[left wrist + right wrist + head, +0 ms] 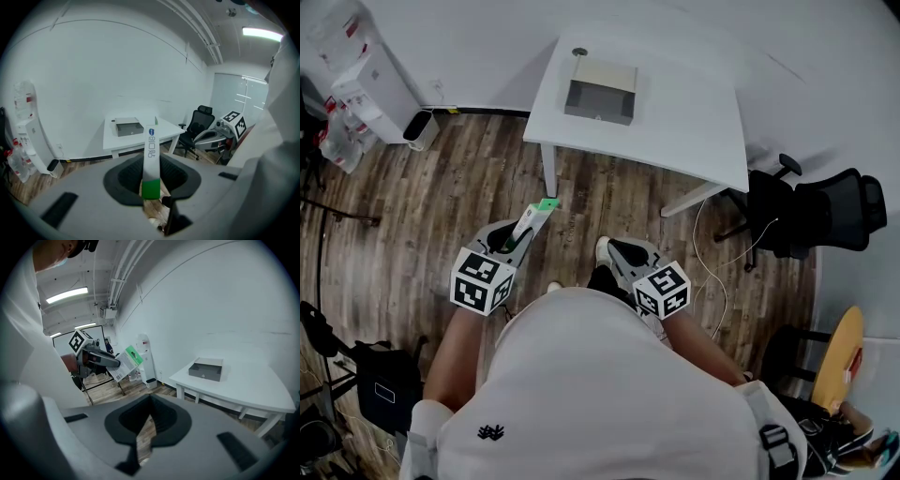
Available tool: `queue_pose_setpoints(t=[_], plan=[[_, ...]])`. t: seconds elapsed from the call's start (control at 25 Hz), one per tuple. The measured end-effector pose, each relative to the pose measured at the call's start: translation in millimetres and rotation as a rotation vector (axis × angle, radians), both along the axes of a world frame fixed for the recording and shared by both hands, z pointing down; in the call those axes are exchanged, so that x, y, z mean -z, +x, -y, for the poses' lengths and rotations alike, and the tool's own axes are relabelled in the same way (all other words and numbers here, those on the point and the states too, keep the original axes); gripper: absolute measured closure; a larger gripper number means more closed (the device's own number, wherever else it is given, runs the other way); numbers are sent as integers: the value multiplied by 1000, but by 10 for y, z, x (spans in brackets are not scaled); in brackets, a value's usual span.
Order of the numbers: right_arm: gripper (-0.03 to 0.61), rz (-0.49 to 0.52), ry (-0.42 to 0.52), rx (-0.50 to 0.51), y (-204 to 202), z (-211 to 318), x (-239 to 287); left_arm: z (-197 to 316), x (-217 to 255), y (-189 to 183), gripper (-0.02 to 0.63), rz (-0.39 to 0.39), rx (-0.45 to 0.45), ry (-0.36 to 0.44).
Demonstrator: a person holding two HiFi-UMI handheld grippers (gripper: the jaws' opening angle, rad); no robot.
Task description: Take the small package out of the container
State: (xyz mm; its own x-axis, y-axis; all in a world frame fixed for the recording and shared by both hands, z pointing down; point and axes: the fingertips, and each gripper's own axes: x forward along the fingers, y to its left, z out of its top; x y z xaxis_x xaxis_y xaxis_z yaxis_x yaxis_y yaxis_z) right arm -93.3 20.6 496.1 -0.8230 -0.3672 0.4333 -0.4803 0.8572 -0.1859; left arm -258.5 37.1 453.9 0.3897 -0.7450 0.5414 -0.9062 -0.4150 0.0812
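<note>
Wood-plank floor (609, 192), white walls, ceiling strip lights on. White table (694, 112) stands against the far wall, with the grey open-topped container (600, 92) on its rear left part, near a small round item I cannot identify. Black office chairs (825, 216) are to the right of the table, and a white cable (708, 253) loops on the floor between them and the person. A white floor-standing appliance (375, 89) is at the left wall with a small white bin (420, 128) beside it. A round wooden-topped stool (844, 361) is at lower right. The person, in a white top, stands well short of the table. The left gripper (523, 236) pinches the small package (536, 217), a flat white pack with a green end, near that end; the pack is held over the floor, well apart from the container. The right gripper (628, 253) has its jaws pressed together at the tips, with nothing between them.
</note>
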Motion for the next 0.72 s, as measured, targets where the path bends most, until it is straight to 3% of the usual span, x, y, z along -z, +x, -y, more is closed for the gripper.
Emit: queue_pose_setpoints(t=[0.72], plan=[[572, 0, -25, 28, -61, 10, -53, -34, -100, 45, 520, -2, -2, -47]])
